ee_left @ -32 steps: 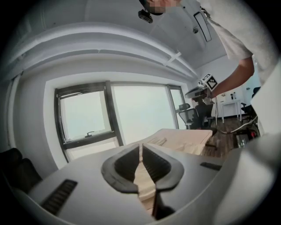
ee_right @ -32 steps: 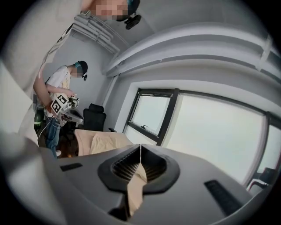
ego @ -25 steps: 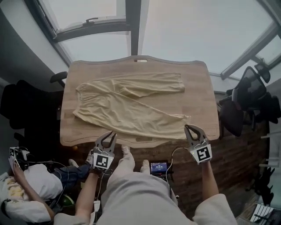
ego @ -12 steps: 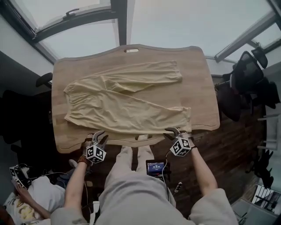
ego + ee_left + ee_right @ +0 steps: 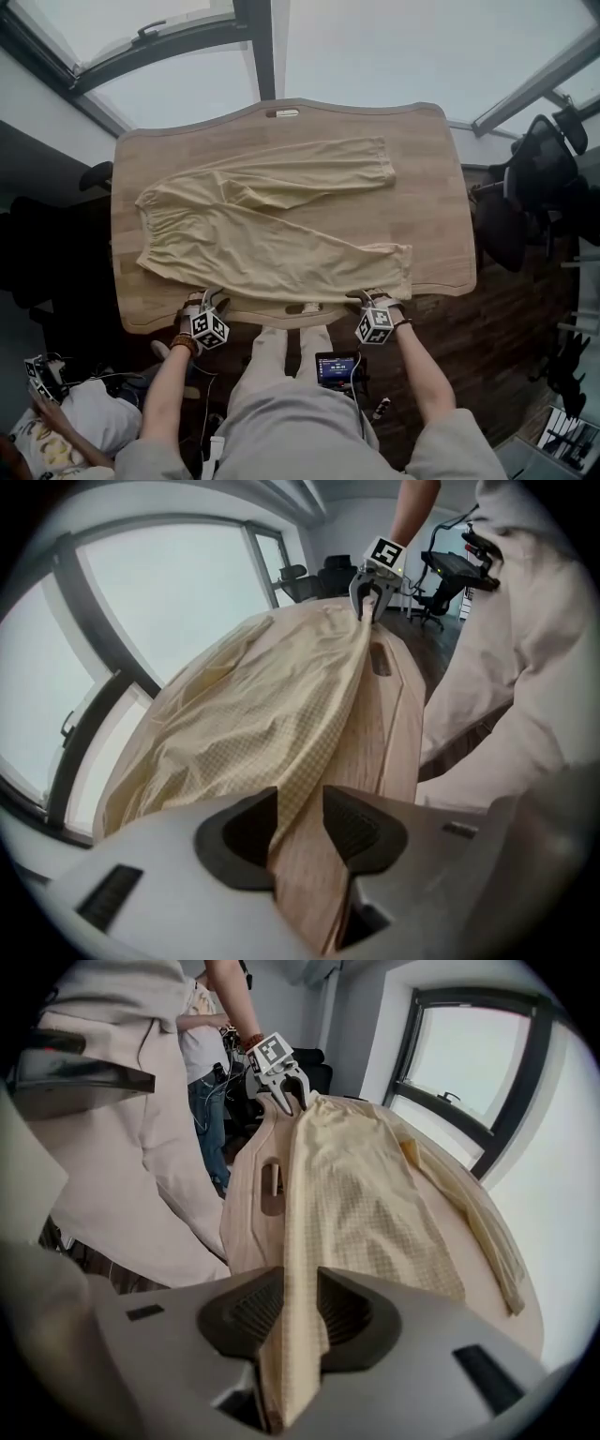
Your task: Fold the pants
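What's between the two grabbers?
The pants, their near edge along the table front, in the head view. Left gripper and right gripper straddle it, jaws just opening.

Cream pants (image 5: pixel 262 234) lay spread flat on a wooden table (image 5: pixel 441 187), waistband to the left and legs reaching right. At the near edge, a person in pale clothing held the left hand-held gripper (image 5: pixel 210 300) by the waistband corner and the right hand-held gripper (image 5: pixel 371 298) by the lower cuff. Both pairs of jaws had just been opening, with the fabric's edge between them. A black office chair (image 5: pixel 544 178) stood to the right.
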